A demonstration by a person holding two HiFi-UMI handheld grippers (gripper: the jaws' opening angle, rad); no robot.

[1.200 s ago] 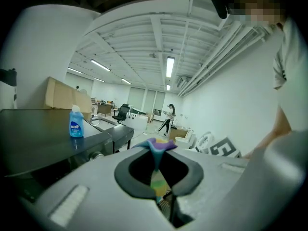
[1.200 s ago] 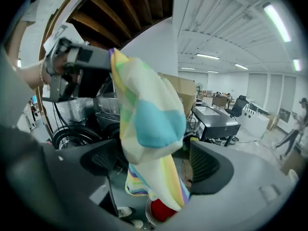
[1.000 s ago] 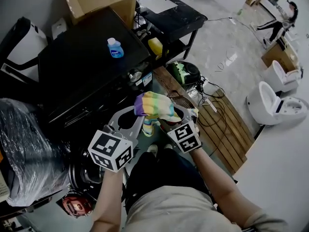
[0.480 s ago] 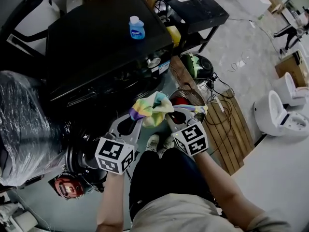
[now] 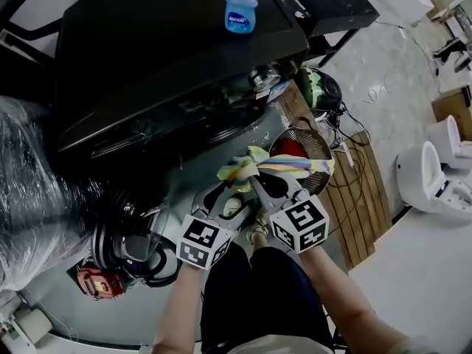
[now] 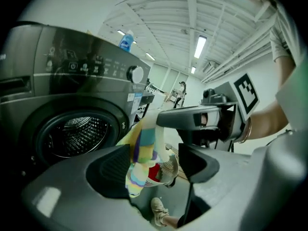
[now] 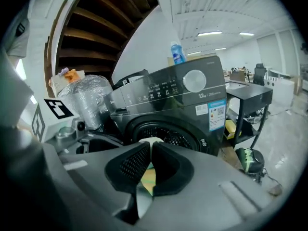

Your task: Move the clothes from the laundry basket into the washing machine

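Right tool (image 5: 254, 177) (image 7: 148, 153): jaws clamped on the striped multicolour cloth (image 5: 243, 166) (image 7: 149, 179). A strip of cloth shows in the slit between the pads.

Left tool (image 5: 234, 198) (image 6: 156, 165): jaws wide apart, gripping nothing. In the left gripper view the cloth (image 6: 142, 148) hangs down through the gap, close to the left-hand pad. Can't tell if it touches.

Cloth is in the air, out of the basket (image 5: 318, 135) (image 6: 169, 170) and not in the washer (image 5: 169, 43) (image 6: 72, 81) (image 7: 183, 100). It sits in front of the washer's front face, between washer and basket in the head view. The right gripper view looks straight at the drum opening (image 7: 168, 136), and the left gripper view has the drum opening (image 6: 77, 134) off to the left of the cloth.

The basket is round mesh on the floor, right of the washer, with a red item (image 5: 289, 148) (image 6: 153, 173) inside.

Both tools are close together, side by side, marker cubes toward the person.

A blue bottle (image 5: 241, 9) (image 6: 126, 41) (image 7: 177, 53) stands upright on the washer top.
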